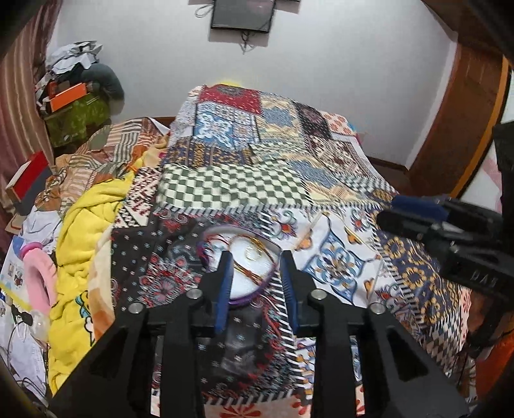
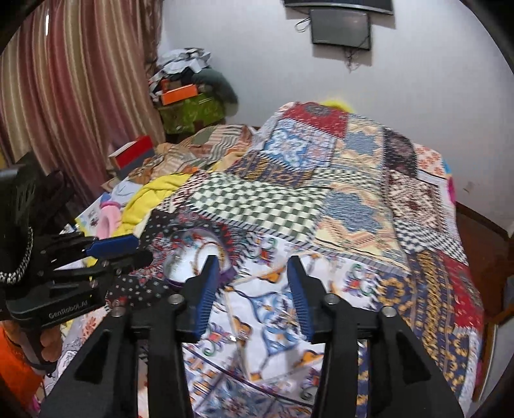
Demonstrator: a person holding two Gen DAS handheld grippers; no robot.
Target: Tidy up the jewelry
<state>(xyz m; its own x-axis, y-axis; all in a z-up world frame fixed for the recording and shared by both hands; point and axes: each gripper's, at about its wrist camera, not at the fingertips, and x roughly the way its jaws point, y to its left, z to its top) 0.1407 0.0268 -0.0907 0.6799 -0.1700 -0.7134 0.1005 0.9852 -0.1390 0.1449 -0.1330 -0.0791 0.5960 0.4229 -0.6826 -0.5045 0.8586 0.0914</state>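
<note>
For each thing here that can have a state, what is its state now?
Left gripper: open, nothing held.
Right gripper: open, nothing held.
Round box: lid off, jewelry inside.
Bangles: lying in the box.
Wall screen: dark.
Quilt: spread over the bed.

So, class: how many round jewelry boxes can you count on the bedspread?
1: the box sits on the bedspread between the left gripper's open fingertips. Others may be hidden.
</note>
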